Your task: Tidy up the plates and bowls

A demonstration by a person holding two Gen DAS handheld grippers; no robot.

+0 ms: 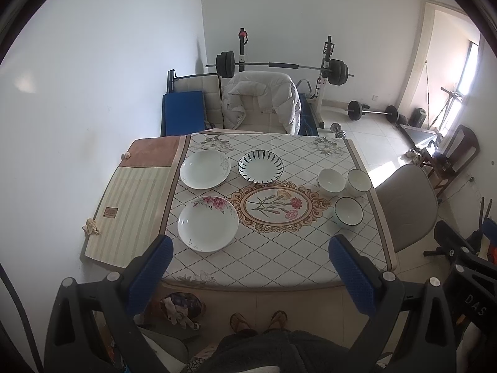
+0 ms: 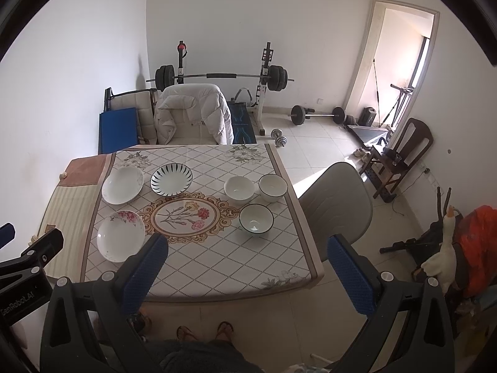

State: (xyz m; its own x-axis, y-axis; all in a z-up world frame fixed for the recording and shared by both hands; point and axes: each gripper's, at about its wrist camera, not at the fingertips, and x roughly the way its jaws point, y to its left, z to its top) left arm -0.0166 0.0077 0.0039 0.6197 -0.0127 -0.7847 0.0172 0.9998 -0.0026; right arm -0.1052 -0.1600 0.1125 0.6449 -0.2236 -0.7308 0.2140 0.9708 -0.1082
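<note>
Three plates lie on the left half of the table [image 1: 279, 261]: a pink-flowered plate [image 1: 207, 223] nearest, a plain white plate [image 1: 205, 169] behind it, and a dark-striped plate [image 1: 261, 166] beside that. Three bowls sit at the right: a white bowl [image 1: 331, 180], a second white bowl [image 1: 358, 182] and a dark-rimmed bowl [image 1: 348, 211]. The right wrist view shows the same plates [image 2: 120, 239] [image 2: 122, 185] [image 2: 171, 179] and bowls [image 2: 238, 187] [image 2: 272, 187] [image 2: 256, 217]. My left gripper [image 1: 251, 248] and right gripper [image 2: 248, 245] hover open above the table's near edge, holding nothing.
A grey chair [image 2: 337, 208] stands at the table's right side, a chair draped with a white jacket [image 1: 261, 102] at the far side. A striped cloth [image 1: 133, 205] covers the table's left strip by the wall. Weights and a barbell rack [image 2: 223, 77] fill the back.
</note>
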